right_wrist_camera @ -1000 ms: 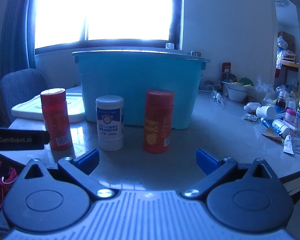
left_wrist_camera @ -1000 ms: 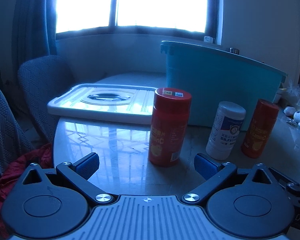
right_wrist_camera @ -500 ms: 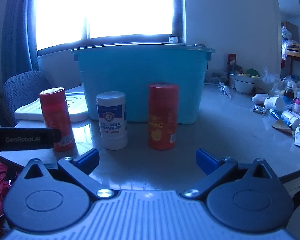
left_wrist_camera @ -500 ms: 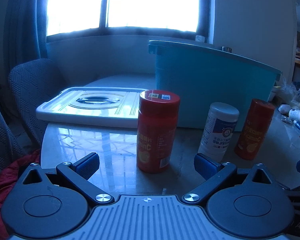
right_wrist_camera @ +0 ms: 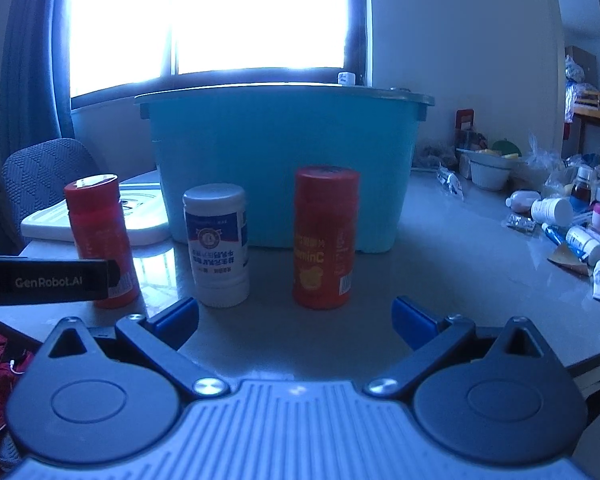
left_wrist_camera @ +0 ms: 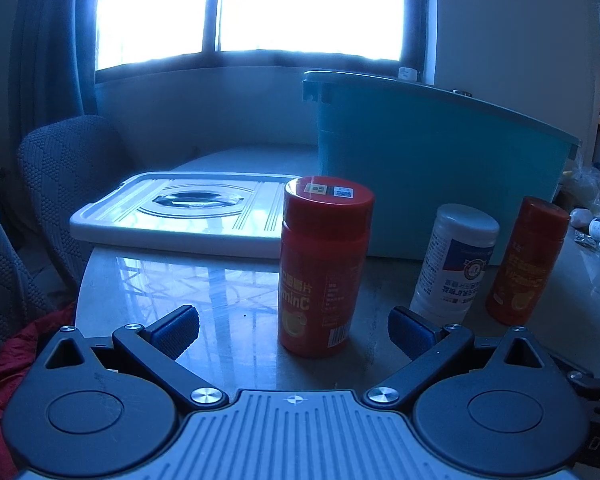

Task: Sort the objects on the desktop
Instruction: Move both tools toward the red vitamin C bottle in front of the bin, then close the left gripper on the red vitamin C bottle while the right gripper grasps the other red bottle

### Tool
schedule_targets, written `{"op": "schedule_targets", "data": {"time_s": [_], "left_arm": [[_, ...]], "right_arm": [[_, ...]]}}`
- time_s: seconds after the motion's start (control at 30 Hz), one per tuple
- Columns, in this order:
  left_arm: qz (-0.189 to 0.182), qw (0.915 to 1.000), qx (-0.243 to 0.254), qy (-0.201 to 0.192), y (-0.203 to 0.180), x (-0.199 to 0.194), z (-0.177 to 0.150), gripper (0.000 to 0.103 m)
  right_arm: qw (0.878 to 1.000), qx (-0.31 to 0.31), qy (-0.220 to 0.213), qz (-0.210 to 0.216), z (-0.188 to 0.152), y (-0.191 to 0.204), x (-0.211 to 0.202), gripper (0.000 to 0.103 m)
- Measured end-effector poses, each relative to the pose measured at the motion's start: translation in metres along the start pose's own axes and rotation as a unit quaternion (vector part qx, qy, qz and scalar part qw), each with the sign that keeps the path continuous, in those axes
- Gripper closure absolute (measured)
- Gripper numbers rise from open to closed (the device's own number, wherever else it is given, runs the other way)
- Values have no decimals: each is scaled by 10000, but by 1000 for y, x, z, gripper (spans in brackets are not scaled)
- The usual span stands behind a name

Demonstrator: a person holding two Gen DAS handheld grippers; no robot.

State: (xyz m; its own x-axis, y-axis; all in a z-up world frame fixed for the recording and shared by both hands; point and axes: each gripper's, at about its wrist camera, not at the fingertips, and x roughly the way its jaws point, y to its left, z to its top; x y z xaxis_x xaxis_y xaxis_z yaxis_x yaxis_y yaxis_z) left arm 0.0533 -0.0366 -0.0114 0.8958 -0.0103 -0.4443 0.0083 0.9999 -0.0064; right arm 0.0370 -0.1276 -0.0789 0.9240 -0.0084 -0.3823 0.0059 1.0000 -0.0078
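**Left wrist view: three bottles lined up before the teal bin**

Left wrist view shows the counter (left_wrist_camera: 148,280) with a big teal bin (left_wrist_camera: 428,168) at the back and its white lid (left_wrist_camera: 188,216) lying flat to the left, overhanging the counter edge. In front of the bin three bottles stand upright in a row, apart from one another: a red bottle (left_wrist_camera: 322,268) on the left, a white bottle (left_wrist_camera: 456,260) in the middle, an orange bottle (left_wrist_camera: 526,260) on the right. The left hand-held gripper (left_wrist_camera: 294,326) is released, fingers spread wide, with the red bottle just ahead between them, untouched. The right hand-held gripper (right_wrist_camera: 296,316) is likewise released, facing the orange bottle (right_wrist_camera: 326,236). Small clutter (right_wrist_camera: 568,220) lies far right.
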Motion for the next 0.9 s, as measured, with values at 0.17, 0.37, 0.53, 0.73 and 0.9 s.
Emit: {"op": "schedule_targets", "data": {"time_s": [0.17,0.37,0.53,0.73,0.9], "left_arm": [[21,10000,-2,-1,1,7,2,2],[14,10000,-23,8,1,16,6,2],[-2,10000,0,29,-1,23,7,2],[19,10000,23,69,-4,30,8,2],[-16,10000,15,81,-3,36,9,2]], "right_arm": [[9998,-130,-81,-96,3,2,6,0],[9997,-84,-93,-203,7,0,15,0],[9997,-13,-50,-246,8,-3,22,0],[9996,38,-29,-268,9,-6,29,0],[9995,60,-49,-311,11,-8,36,0]]}}
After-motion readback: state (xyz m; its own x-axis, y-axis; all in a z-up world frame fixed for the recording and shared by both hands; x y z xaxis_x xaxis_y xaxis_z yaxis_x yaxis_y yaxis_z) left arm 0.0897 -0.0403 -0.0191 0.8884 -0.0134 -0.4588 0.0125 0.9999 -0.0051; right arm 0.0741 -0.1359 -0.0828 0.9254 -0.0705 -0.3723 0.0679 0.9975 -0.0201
